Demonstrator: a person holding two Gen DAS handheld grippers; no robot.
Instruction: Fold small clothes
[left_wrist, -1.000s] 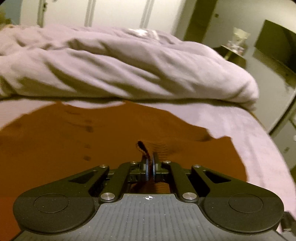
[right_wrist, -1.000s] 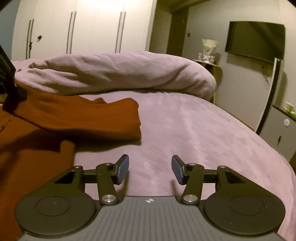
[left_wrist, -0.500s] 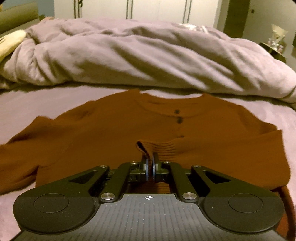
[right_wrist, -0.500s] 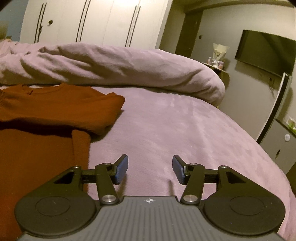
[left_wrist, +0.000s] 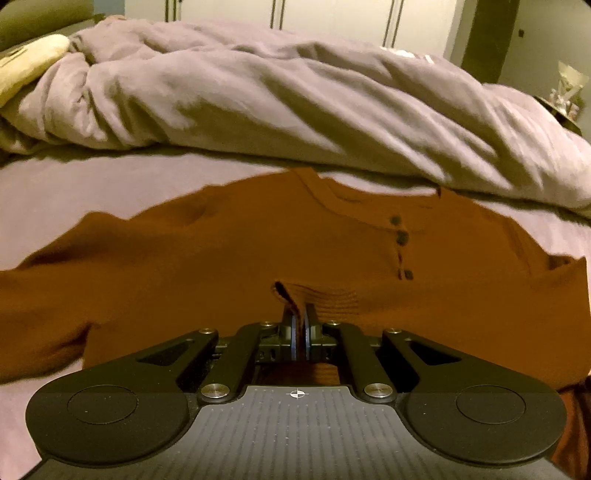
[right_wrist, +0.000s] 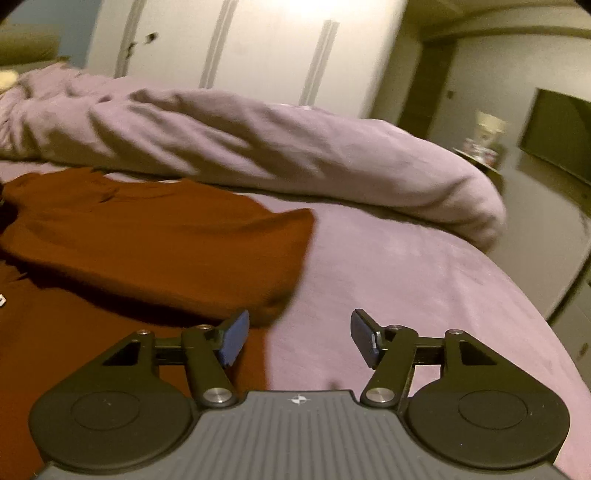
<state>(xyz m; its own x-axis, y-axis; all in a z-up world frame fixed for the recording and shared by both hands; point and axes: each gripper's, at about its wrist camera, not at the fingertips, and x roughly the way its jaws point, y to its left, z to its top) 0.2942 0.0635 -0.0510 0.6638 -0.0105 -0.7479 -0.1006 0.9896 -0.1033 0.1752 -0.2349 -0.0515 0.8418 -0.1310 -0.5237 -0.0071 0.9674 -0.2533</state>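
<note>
A rust-brown buttoned knit top (left_wrist: 229, 258) lies spread on the purple bed sheet (left_wrist: 74, 184), collar towards the duvet. My left gripper (left_wrist: 300, 325) is shut on a ribbed cuff or hem edge of the top (left_wrist: 325, 295), held over its chest. In the right wrist view the top (right_wrist: 147, 236) lies to the left, its right sleeve folded across the body. My right gripper (right_wrist: 299, 336) is open and empty, low over the sheet (right_wrist: 406, 295) just right of the folded sleeve's edge.
A bunched lilac duvet (left_wrist: 295, 96) lies across the bed behind the top and also shows in the right wrist view (right_wrist: 295, 155). A yellowish pillow (left_wrist: 26, 62) is far left. The bed edge (right_wrist: 535, 306) falls away at right, beyond it a small table (right_wrist: 484, 147) and dark screen (right_wrist: 561, 129).
My left gripper has carried the gripped edge left over the top's chest; the whole top now shows. My right gripper stayed open and shifted closer to the folded sleeve.
</note>
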